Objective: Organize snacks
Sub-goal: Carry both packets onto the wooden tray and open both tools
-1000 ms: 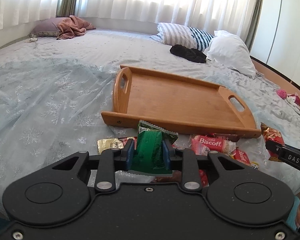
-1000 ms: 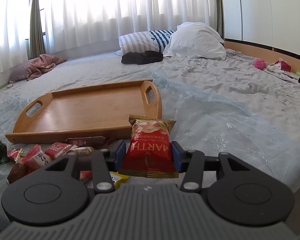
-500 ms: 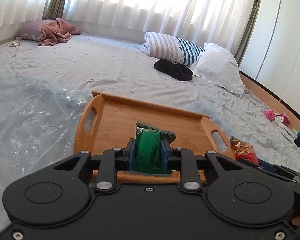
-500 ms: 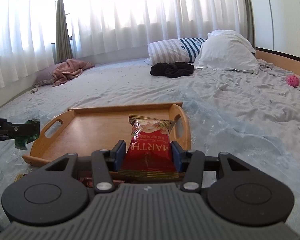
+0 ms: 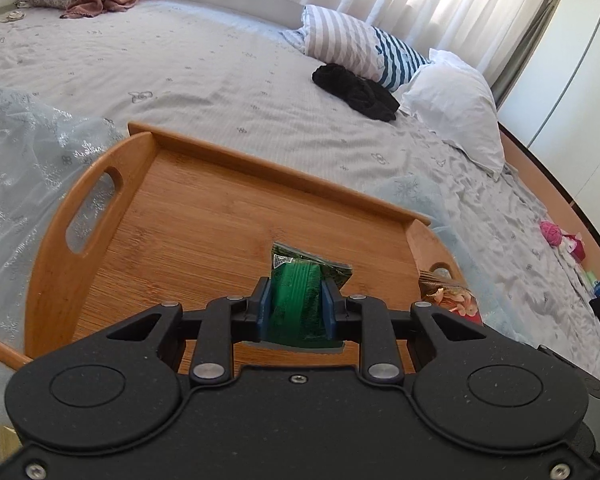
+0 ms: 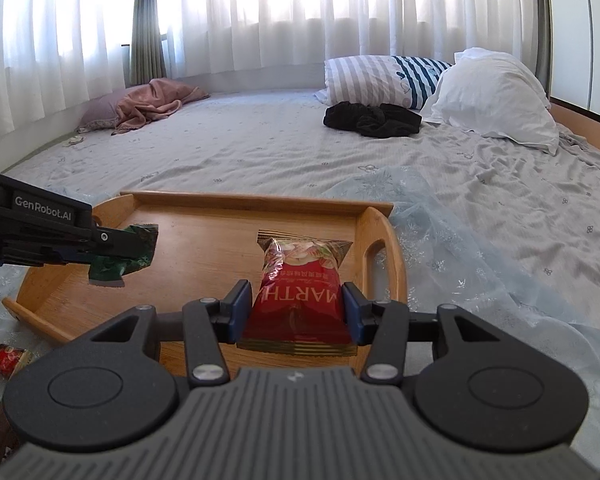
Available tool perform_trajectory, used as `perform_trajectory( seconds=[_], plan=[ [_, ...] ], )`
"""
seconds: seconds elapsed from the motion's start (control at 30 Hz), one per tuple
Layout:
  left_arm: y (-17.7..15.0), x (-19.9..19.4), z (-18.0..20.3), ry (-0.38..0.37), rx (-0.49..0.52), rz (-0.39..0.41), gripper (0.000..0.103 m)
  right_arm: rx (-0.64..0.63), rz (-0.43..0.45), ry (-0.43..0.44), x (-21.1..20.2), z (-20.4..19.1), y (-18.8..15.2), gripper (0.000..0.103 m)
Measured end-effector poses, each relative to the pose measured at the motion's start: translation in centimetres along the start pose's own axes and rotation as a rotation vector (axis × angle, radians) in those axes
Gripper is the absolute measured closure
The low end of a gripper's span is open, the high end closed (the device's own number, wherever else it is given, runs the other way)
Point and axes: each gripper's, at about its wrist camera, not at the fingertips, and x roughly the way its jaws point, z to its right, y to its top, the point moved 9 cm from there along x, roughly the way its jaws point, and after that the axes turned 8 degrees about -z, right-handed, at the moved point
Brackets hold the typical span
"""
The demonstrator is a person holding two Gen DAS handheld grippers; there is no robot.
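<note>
Grainy matt wooden tray (image 5: 204,216), glossy crinkled green packet (image 5: 296,300), sheer curtains (image 6: 300,20)

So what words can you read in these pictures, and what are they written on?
"GenRobot.AI": on the side of the left gripper, seen from the right wrist camera.
"MARTH": big white letters, upside down, on the red snack packet held in the right gripper.
A line of small characters above it: too small to read.
Print and a code square on the green snack packet: too blurred to read.
</note>
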Motion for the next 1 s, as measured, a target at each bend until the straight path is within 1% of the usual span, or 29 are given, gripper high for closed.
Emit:
perform_trajectory(
  seconds=[0.1,0.3,0.43,0.6,0.83,0.9,0.97,1.0],
  plan=[
    [-0.4,1.5,0.1,0.023,0.018,-0.022,0.079,0.007,-0.023,0.009,1.2,0.1,-0.5,0.051],
    [-1.2,3.1,0.6,0.037,0.034,-0.042,0.079,0.009,-0.042,-0.001,2.4,0.0,-1.3,0.051],
    [-1.5,3.4,0.8,0.038,0.043,-0.050,0.079,0.008,-0.036,-0.002,2.5,0.0,-1.4,0.051],
    [-1.4,3.4,0.8,0.056,0.049,-0.041,0.079,0.004,-0.037,-0.008,2.5,0.0,-1.4,0.050],
    [-1.5,3.4,1.0,0.061,0.065,-0.038,0.079,-0.001,-0.035,-0.013,2.6,-0.2,-1.4,0.050],
    [-1.4,3.4,1.0,0.070,0.078,-0.041,0.079,0.002,-0.033,-0.013,2.6,-0.2,-1.4,0.049],
    [-1.4,3.2,1.1,0.080,0.092,-0.039,0.078,0.010,-0.030,-0.010,2.5,-0.2,-1.4,0.035],
    [-1.3,3.0,1.1,0.081,0.098,-0.035,0.078,0.013,-0.027,-0.008,2.4,-0.3,-1.4,0.034]
  ],
)
